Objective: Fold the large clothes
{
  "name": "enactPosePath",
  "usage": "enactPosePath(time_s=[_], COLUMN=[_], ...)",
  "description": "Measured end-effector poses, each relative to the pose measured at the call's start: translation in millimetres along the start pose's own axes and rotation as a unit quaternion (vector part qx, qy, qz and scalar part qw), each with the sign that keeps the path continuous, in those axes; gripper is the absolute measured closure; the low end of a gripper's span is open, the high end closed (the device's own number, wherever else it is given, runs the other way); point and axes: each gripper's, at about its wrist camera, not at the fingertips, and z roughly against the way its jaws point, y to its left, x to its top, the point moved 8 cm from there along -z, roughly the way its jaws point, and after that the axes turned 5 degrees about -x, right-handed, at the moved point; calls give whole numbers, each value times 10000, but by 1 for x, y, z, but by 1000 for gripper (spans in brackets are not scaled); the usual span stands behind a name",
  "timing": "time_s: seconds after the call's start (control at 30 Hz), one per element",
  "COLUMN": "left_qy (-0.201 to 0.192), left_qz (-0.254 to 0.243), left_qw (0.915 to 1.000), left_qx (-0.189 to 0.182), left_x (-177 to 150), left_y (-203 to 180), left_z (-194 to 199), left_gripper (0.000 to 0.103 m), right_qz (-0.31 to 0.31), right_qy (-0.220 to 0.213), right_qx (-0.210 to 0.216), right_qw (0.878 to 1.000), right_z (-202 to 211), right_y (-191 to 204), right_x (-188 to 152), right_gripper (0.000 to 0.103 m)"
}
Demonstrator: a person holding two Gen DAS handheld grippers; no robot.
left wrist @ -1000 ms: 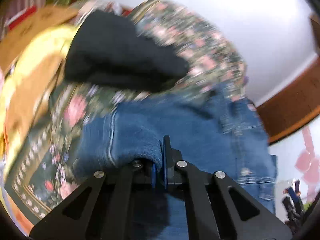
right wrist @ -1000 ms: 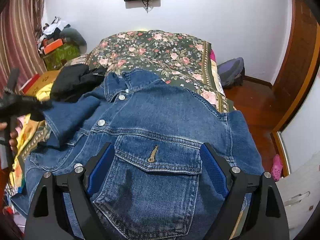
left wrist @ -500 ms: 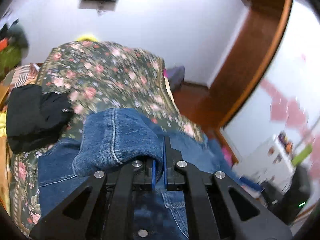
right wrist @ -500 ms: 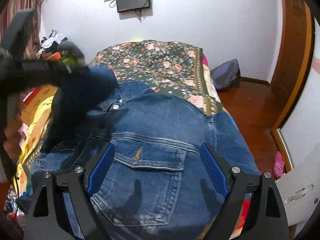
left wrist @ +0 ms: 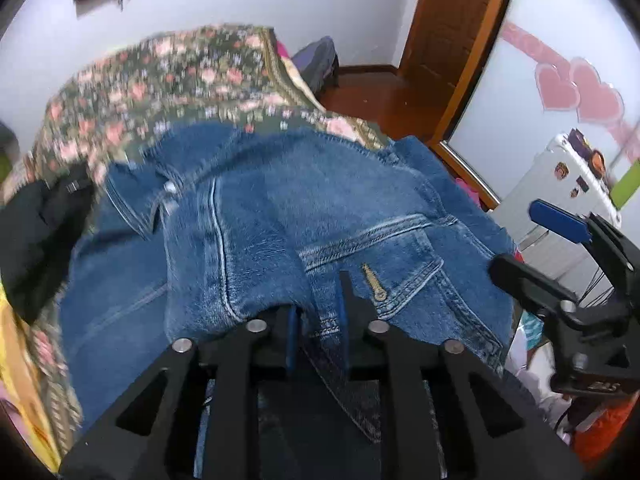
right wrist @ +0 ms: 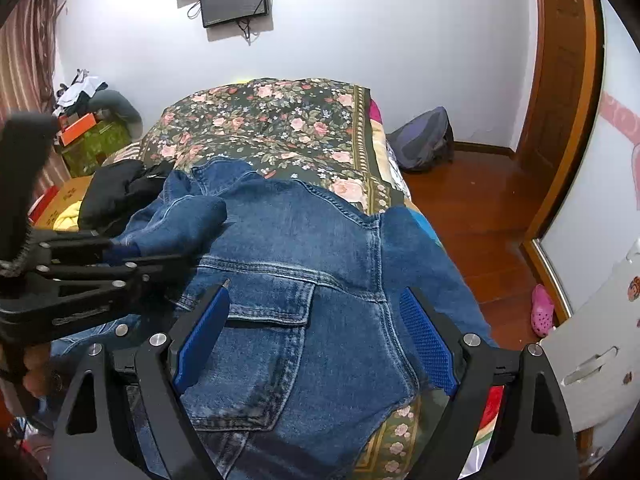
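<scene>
Left hand-held gripper (left wrist: 318, 316) angled down, jaws opening w/ denim jacket (left wrist: 280, 208) sleeve between; right hand-held gripper (right wrist: 316, 336) spread, empty.

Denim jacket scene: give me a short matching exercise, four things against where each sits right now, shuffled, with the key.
Things:
1. denim jacket
2. black clothes
3. backpack
4. screen

Places:
A. on the floor beside the bed
B. mounted on the wall
C. spread across the near part of the bed
D. heaped at the bed's left edge, beside the jacket's collar

Pairs: 1-C, 2-D, 3-A, 4-B
</scene>
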Motion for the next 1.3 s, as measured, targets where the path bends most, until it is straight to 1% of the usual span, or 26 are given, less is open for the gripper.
enactPosePath(time_s=[0.03, 0.1, 0.13, 0.17, 0.27, 0.3, 0.43, 0.47, 0.57, 0.7, 0.77, 0.83, 0.97, 1.03, 1.07, 1.13, 1.2, 1.23, 1.3], left_qy=[-95, -259, -389, -468, -815, -956, -1397, -1445, -1481, -1328, -1242, -1175, -1077, -1044, -1038, -1028, -1026, -1035, -1044], left_qz=[-52, -58, -36, -15, 92, 106, 73, 71, 157, 543, 698, 821, 1001, 1048, 1068, 1097, 1126, 1145, 1157], left_qw=[9999, 9996, 9992, 9989, 9966, 9953, 9882, 9868, 9828, 9810, 9799, 9792, 9781, 9777, 9774, 9768, 9766, 9765, 9763], left_qx=[6, -4, -31, -38, 30, 117, 628, 727, 1089, 1303, 1394, 1436, 1474, 1490, 1499, 1525, 1516, 1506, 1502], left_x=[2, 7, 8, 12, 20, 23, 30, 30, 22, 2, -11, -21, -39, -44, -46, -49, -51, -52, -51], left_y=[-2, 0, 1, 6, 22, 29, 58, 66, 93, 134, 147, 159, 172, 176, 178, 180, 182, 182, 181], left_z=[7, 23, 34, 37, 63, 73, 107, 110, 121, 121, 120, 117, 115, 113, 113, 112, 111, 111, 111], left_gripper=[70, 61, 61, 61, 60, 59, 46, 46, 44, 43, 43, 43, 43, 43, 43, 43, 43, 43, 43], right_qz=[31, 126, 185, 239, 439, 536, 894, 990, 1333, 1823, 2010, 2268, 2676, 2799, 2810, 2666, 2511, 2470, 2309], right_qy=[-17, -53, -77, -103, -160, -172, -184, -181, -64, 176, 318, 542, 1025, 1126, 1165, 1203, 1206, 1212, 1231], right_qx=[14, 35, 40, 49, 129, 164, 342, 402, 740, 1057, 1132, 1226, 1214, 1197, 1246, 1371, 1413, 1433, 1555], right_qw=[10000, 9999, 9998, 9996, 9988, 9983, 9952, 9941, 9883, 9774, 9725, 9647, 9503, 9459, 9444, 9464, 9500, 9507, 9526], right_z=[2, 4, 4, 5, 5, 4, 0, -1, -7, -26, -36, -49, -75, -82, -85, -87, -90, -91, -92], right_y=[2, 8, 11, 14, 26, 32, 53, 60, 84, 119, 132, 145, 158, 159, 162, 162, 162, 162, 161], right_x=[1, 4, 5, 7, 12, 14, 25, 28, 31, 32, 28, 23, 9, 5, 4, 5, 9, 10, 13], right_gripper=[18, 18, 18, 18, 18, 18, 18, 18, 18, 18, 18, 19, 20, 21, 23, 27, 38, 48, 61])
